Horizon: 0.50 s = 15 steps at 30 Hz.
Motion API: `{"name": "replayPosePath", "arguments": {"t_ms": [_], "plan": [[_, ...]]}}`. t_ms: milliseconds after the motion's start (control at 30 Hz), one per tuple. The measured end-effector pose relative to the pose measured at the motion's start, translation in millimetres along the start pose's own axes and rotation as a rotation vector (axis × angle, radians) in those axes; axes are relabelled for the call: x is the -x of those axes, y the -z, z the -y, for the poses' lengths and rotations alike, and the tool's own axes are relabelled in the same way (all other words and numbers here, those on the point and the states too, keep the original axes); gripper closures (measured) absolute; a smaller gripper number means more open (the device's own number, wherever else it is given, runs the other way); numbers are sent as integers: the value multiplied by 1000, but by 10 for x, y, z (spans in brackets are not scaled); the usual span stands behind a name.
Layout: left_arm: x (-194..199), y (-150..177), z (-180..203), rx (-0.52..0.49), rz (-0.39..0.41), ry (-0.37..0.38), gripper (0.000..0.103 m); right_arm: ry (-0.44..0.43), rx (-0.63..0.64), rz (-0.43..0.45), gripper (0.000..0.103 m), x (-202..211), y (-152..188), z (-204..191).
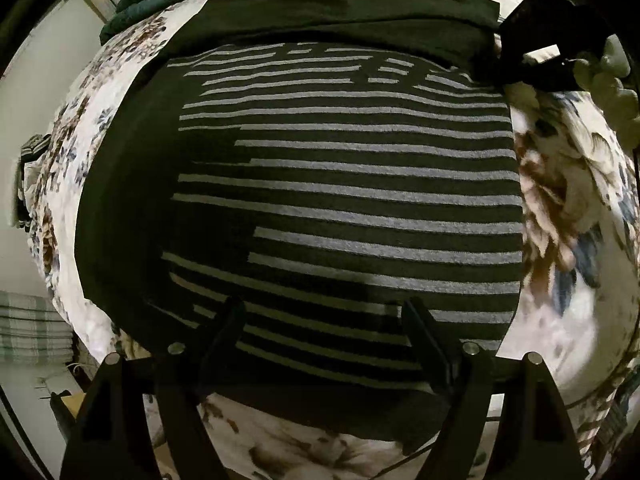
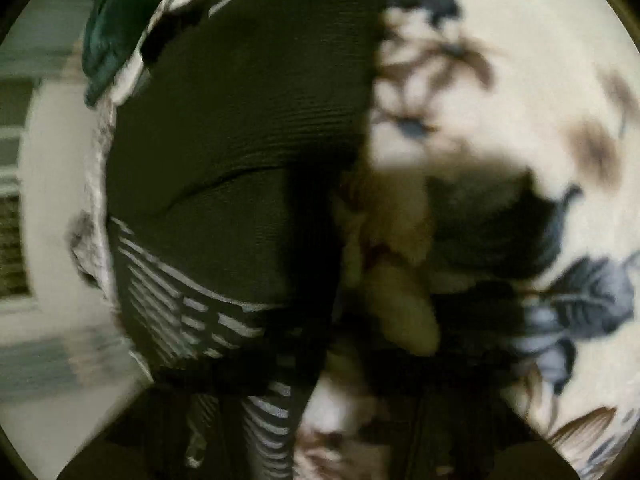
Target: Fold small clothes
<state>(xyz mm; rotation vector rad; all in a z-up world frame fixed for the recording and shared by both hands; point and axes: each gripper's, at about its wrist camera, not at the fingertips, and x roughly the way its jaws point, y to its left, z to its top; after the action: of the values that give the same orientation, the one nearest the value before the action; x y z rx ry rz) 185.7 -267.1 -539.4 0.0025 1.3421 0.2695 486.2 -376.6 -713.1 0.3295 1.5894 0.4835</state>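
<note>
A dark garment with grey stripes [image 1: 340, 184] lies flat on a floral bedspread [image 1: 568, 320]. Its plain dark part [image 1: 352, 12] is folded across the far end. My left gripper [image 1: 324, 312] is open just above the garment's near edge, fingers apart and holding nothing. The right gripper [image 1: 548, 60] shows in the left wrist view at the garment's far right corner. In the blurred right wrist view the same garment [image 2: 224, 152] fills the left half. The right gripper's own fingers are too blurred and dark there to read.
A dark teal cloth [image 1: 140, 4] lies bunched at the far left of the bed, also in the right wrist view [image 2: 116, 28]. A striped pillow or cloth [image 1: 28, 328] sits beyond the bed's left edge. Bare bedspread [image 2: 520, 80] lies right of the garment.
</note>
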Motion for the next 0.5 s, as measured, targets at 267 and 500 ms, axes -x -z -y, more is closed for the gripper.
{"name": "replayPosePath", "arguments": {"t_ms": [267, 500], "plan": [[71, 167, -25, -20, -5, 42, 24, 245, -67, 89, 103, 328, 149, 303], [80, 519, 236, -157, -27, 119, 24, -10, -169, -6, 77, 578, 236, 673]]}}
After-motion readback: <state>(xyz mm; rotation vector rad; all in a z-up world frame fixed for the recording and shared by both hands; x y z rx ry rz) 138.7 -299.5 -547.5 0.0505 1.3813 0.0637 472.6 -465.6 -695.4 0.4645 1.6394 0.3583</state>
